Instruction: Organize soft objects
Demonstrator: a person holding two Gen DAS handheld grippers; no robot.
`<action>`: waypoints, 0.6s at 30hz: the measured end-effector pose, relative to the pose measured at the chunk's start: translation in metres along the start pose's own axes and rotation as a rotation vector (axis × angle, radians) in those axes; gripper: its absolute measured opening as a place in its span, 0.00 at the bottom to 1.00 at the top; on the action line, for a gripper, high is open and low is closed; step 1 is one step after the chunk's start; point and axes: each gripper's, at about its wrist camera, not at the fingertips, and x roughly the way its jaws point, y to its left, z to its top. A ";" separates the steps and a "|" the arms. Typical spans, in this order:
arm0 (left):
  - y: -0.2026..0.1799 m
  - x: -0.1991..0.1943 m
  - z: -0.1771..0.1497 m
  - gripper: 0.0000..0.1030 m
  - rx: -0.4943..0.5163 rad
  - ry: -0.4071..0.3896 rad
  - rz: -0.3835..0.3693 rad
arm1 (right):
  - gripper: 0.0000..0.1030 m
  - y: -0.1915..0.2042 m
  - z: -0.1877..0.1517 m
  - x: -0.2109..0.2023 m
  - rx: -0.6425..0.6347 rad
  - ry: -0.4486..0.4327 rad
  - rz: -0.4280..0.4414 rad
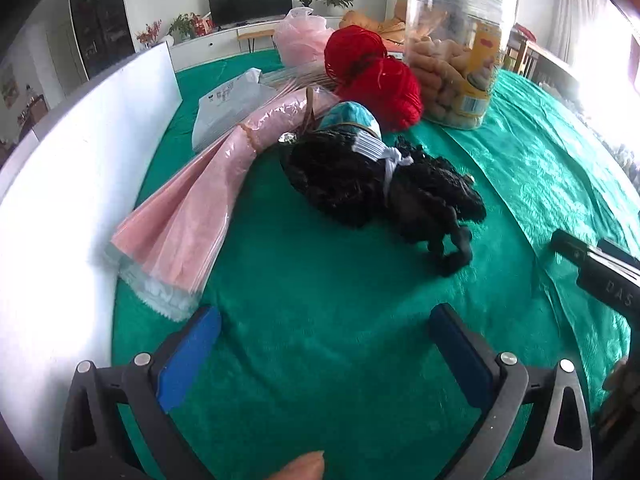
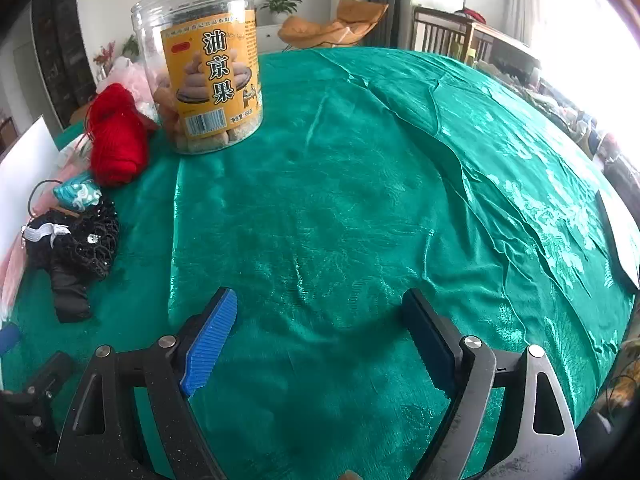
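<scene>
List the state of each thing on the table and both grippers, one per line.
Left gripper: open, empty, over the cloth.
Right gripper: open, empty.
Jar: upright, snacks inside; lid cannot be seen.
Red yarn: wound, lying by the jar.
Black bundle: tied with a white band, lying flat.
Pink bags: stacked, fanned out.
Cloth: spread, wrinkled.

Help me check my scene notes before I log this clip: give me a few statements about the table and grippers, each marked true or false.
1. The left gripper is open and holds nothing. True.
2. The clear plastic snack jar with a yellow label lies on its side. False: it stands upright.
3. The red yarn bundle sits beside the jar. True.
4. The right gripper is clamped on the black mesh fabric bundle. False: it is open over bare shiny green tablecloth.
</scene>
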 end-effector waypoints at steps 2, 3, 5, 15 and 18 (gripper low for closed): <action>0.004 0.000 0.002 1.00 -0.004 -0.005 0.001 | 0.85 0.000 0.000 0.001 0.001 0.000 0.000; 0.004 0.000 0.001 1.00 -0.004 -0.009 0.002 | 0.86 0.000 0.001 0.001 0.001 0.000 0.000; 0.003 -0.004 0.000 1.00 -0.006 -0.016 0.004 | 0.86 0.000 0.001 0.001 0.002 0.000 0.001; 0.005 -0.005 0.001 1.00 -0.008 -0.017 0.004 | 0.86 0.000 0.000 0.001 0.001 0.000 0.000; 0.005 -0.005 0.000 1.00 -0.009 -0.018 0.004 | 0.86 0.000 0.000 0.001 0.001 0.000 0.000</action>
